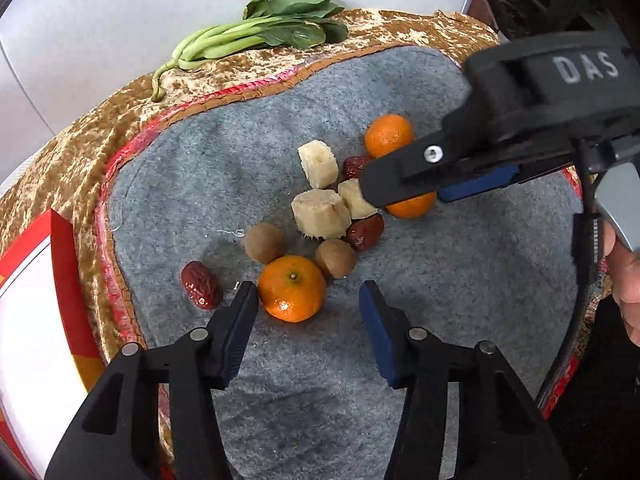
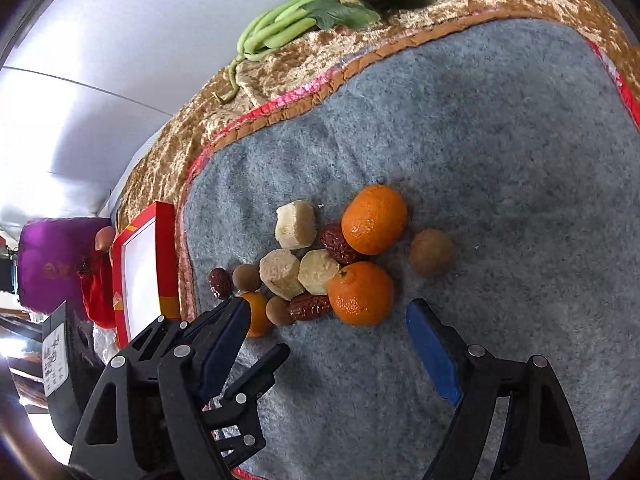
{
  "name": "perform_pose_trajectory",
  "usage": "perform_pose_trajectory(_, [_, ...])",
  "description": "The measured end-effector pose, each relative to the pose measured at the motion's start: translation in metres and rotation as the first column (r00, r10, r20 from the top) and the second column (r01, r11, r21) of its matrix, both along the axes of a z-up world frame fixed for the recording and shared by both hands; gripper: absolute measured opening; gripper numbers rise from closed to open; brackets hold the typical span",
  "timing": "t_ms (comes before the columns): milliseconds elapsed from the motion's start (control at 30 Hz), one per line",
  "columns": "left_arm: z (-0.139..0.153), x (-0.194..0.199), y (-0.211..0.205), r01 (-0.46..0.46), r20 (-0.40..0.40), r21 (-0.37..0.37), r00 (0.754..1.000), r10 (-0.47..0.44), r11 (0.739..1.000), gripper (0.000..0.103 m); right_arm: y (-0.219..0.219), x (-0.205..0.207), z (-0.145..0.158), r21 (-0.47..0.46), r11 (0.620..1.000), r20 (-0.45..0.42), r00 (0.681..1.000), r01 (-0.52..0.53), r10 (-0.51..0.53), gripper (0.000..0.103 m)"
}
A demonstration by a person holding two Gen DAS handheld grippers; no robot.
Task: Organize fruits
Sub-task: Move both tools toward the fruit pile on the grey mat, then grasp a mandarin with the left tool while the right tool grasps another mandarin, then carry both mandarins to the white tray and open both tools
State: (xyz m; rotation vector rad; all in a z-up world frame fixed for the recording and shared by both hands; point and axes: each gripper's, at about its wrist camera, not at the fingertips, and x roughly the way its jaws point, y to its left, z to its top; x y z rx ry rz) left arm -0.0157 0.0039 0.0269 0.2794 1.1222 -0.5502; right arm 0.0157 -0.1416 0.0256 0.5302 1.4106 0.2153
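- While your left gripper (image 1: pixel 308 292) stood released, its left finger touched the near mandarin (image 1: pixel 291 288), lying left of centre between the jaws on the grey mat (image 1: pixel 200 184).
- Your right gripper (image 2: pixel 332 320) gaped over another mandarin (image 2: pixel 361 293) mid-mat.

white wall (image 1: pixel 100 20); gold velvet cloth (image 1: pixel 80 140)

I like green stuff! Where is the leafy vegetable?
In both wrist views the leafy vegetable lies at the far edge, on the gold cloth beyond the grey mat, apart from the fruit pile.
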Motion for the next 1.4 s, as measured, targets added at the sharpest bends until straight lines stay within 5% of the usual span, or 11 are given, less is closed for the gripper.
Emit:
perform_pose_trajectory(167, [-0.002,0.007,0.005,0.001,-0.037,-0.041,0.999,-0.002,0.999,0.034,0.001,0.005,-0.006,-0.001,1.000,0.011,1.000,0.012,-0.012,0.074])
perform_pose_trajectory(667, [-0.001,-0.002,0.007,0.006,-0.021,-0.045,1.000,-0.007,0.999,0.033,0.006,-0.002,-0.012,-0.104,0.994,0.022,1.000,-0.015,0.017,0.037])
perform_pose_trajectory(1100, [0.030,-0.028,0.035,-0.047,0.042,-0.075,0.998,0.050,0.996,0.032,0.009,-0.010,0.008,-0.118,0.993,0.076,0.997,-0.025,0.035,0.037])
perform_pose_trajectory(1400, [0.069,-0.051,0.120,-0.251,0.121,-0.078,0.958,0.260,0.965,0.032,0.077,-0.027,0.040,-0.032,0.982,0.220,0.957,-0.188,0.191,0.037])
